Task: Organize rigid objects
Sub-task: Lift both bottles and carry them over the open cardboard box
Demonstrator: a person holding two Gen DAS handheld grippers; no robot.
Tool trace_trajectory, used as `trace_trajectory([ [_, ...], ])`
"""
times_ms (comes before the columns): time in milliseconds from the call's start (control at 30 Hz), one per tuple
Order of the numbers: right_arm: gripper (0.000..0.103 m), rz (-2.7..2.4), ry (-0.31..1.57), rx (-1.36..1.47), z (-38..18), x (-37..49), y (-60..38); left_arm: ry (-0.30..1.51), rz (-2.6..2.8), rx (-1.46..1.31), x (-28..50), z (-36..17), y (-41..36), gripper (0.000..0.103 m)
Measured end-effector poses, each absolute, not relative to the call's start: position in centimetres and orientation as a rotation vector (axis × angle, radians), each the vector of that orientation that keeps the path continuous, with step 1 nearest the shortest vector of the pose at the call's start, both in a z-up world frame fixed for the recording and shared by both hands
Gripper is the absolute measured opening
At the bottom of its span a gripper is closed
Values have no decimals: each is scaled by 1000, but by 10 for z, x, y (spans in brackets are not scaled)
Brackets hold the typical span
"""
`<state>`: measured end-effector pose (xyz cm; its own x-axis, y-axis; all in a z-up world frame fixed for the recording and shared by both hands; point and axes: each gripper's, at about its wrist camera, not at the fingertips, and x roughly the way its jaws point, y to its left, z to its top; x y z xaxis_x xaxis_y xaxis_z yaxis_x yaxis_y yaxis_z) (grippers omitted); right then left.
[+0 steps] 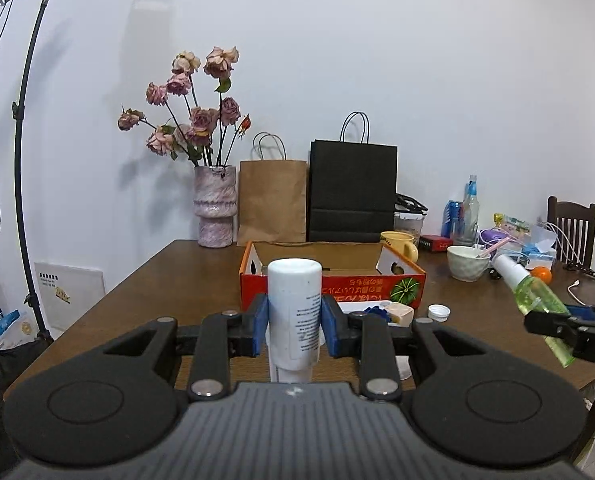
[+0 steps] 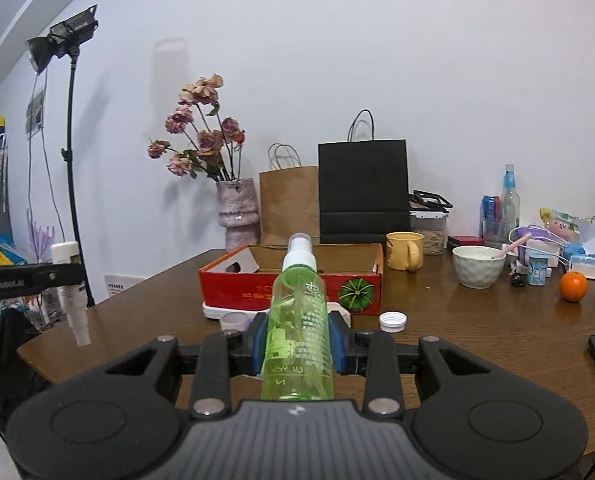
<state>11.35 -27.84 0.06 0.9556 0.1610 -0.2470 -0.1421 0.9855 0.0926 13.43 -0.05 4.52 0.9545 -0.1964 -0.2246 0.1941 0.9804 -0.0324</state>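
A red cardboard box (image 2: 293,284) with a pumpkin print was seen open on the brown counter (image 2: 477,332), directly ahead of both tools. Behind it a vase of dried roses (image 1: 215,204), a brown paper bag (image 1: 272,200) and a black paper bag (image 1: 353,192) were lined against the wall. To the right a yellow mug (image 2: 404,250), a white bowl (image 2: 478,266) and an orange (image 2: 573,286) were set well apart, and a loose white cap (image 2: 393,321) lay near the box's front. A white tray seemed to be tucked under the box's near edge, though little of it was shown. The left hand-held gripper (image 1: 293,330) was clamped on a white bottle (image 1: 294,312) with a printed label, held upright above the counter. The right hand-held gripper (image 2: 297,346) was closed around a translucent green spray bottle (image 2: 297,328) with a white nozzle, held above the counter and pointed toward the box.
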Motion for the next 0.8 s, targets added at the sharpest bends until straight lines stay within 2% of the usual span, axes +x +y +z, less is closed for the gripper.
trace_trajectory([
  [367,31,161,263,76,7,148,-280,237,-206,-2,164,52,-1,28],
  [800,31,160,302,114,19,275,-300,273,-212,-12,287,65,-3,28],
])
